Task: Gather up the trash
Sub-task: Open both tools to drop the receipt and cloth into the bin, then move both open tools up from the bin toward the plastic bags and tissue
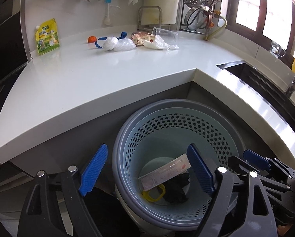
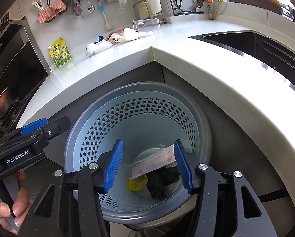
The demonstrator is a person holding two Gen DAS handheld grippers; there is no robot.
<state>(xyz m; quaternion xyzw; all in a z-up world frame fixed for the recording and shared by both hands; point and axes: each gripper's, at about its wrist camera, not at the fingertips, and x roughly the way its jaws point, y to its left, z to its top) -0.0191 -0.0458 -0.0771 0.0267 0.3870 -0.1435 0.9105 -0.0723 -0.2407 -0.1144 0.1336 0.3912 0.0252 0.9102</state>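
Note:
A pale blue perforated trash basket (image 1: 216, 136) (image 2: 100, 130) stands on the floor in the counter's inner corner. Inside lie a long pink-white wrapper (image 1: 165, 173) (image 2: 153, 165), a yellow ring (image 1: 154, 194) (image 2: 137, 183) and a black crumpled piece (image 1: 177, 187) (image 2: 159, 183). My left gripper (image 1: 146, 170) is open and empty above the basket's left rim. My right gripper (image 2: 147, 167) is open and empty above the basket. On the counter lie clear plastic bags (image 1: 119, 44) (image 2: 98, 47), a snack packet (image 1: 142, 38) (image 2: 115, 36), a clear cup (image 1: 165, 33) (image 2: 146, 24), an orange piece (image 1: 91, 39) and a blue strap (image 1: 100, 41).
A yellow-green pouch (image 1: 47, 37) (image 2: 60, 53) leans at the counter's left end beside a dark appliance (image 2: 11, 59). A sink (image 1: 256, 77) (image 2: 266, 43) is set in the counter on the right. A dish rack (image 1: 202, 6) and hanging cloths (image 2: 52, 11) line the back wall.

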